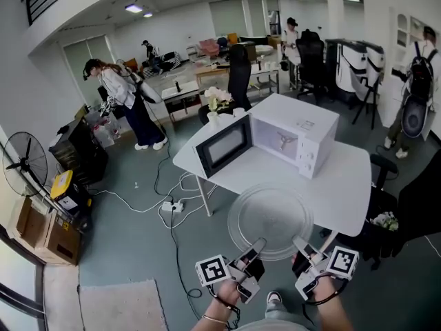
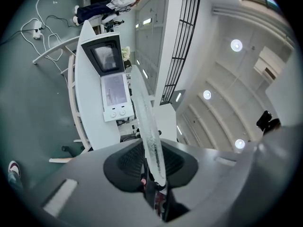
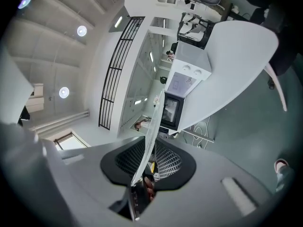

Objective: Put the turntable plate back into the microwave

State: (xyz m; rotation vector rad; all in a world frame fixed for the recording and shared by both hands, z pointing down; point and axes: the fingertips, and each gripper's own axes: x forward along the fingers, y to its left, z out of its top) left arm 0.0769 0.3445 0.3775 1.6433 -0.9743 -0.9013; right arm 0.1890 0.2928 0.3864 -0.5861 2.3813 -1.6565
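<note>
The left gripper (image 1: 255, 248) and the right gripper (image 1: 302, 245) are nearest, low in the head view, each held in a hand. Both are clamped on the near edge of the turntable plate (image 1: 270, 221), one on each side. In each gripper view the glass rim sits tight between the two jaws. The plate is round and see-through. It is held flat in the air, in front of the microwave (image 1: 295, 140), by the near edge of the white table (image 1: 348, 178). The plate is not inside the microwave. The microwave stands on the table, and its door (image 1: 222, 147) is swung wide open to the left. White flowers (image 1: 217, 98) stand behind the microwave. A power strip (image 1: 172, 205) lies on the floor to its left. A person (image 1: 127, 92) stands far behind it, on the left.
</note>
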